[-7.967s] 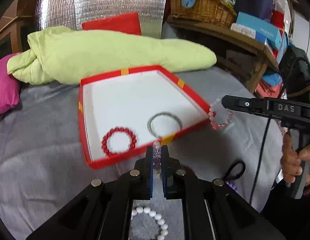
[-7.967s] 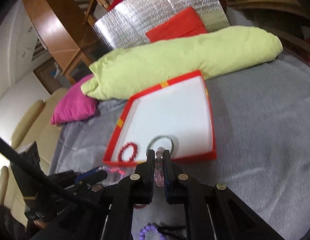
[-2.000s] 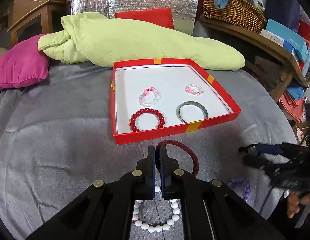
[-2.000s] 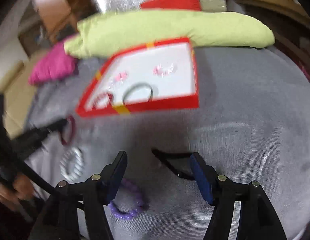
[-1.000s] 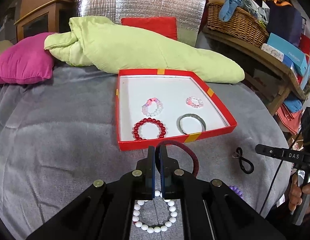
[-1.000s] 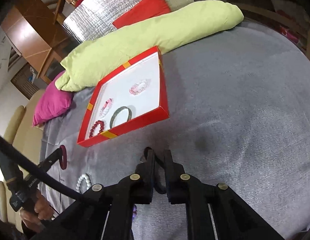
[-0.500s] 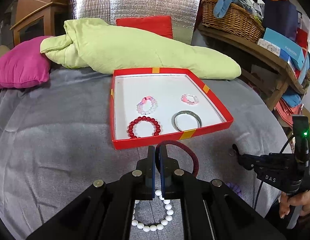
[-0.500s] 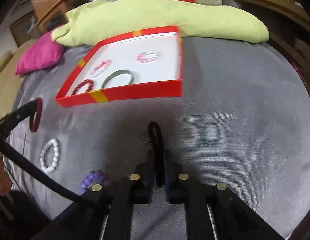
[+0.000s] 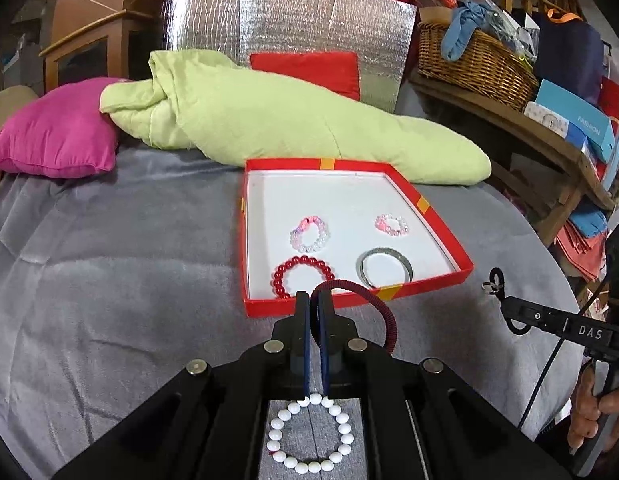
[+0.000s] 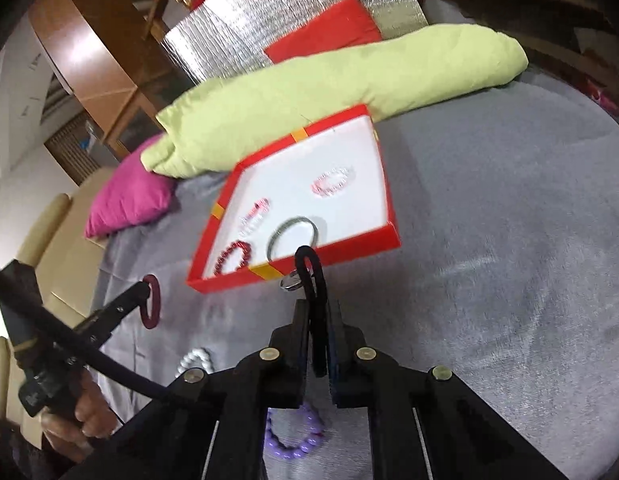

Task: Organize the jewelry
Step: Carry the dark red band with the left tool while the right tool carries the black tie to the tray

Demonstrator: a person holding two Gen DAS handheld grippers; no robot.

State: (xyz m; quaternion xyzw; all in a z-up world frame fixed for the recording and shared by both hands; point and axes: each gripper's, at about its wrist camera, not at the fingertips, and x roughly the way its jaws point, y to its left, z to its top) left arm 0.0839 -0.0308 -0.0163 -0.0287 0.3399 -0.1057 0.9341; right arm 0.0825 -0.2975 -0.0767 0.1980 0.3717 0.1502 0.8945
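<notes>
A red box (image 9: pixel 437 216) with a white floor lies on the grey bed cover; it holds a red bead bracelet (image 9: pixel 303 276), a grey bangle (image 9: pixel 385 272) and two pink bead bracelets (image 9: pixel 309 234). My left gripper (image 9: pixel 314 304) is shut on a dark red cord bracelet (image 9: pixel 383 312), held just before the box's near wall. My right gripper (image 10: pixel 318 312) is shut on a black cord with a silver ring (image 10: pixel 311 276), held above the cover near the box (image 10: pixel 361 244). A white bead bracelet (image 9: pixel 309 432) and a purple one (image 10: pixel 295 434) lie on the cover.
A green quilt (image 9: pixel 269 120) and a pink cushion (image 9: pixel 57 136) lie behind the box. A wooden shelf with a wicker basket (image 9: pixel 477 64) and boxes stands at the right. The right gripper also shows at the right of the left wrist view (image 9: pixel 497 292).
My right gripper has lifted the black cord off the cover and moved toward the box. My left gripper still holds the dark red bracelet at the box's near wall.
</notes>
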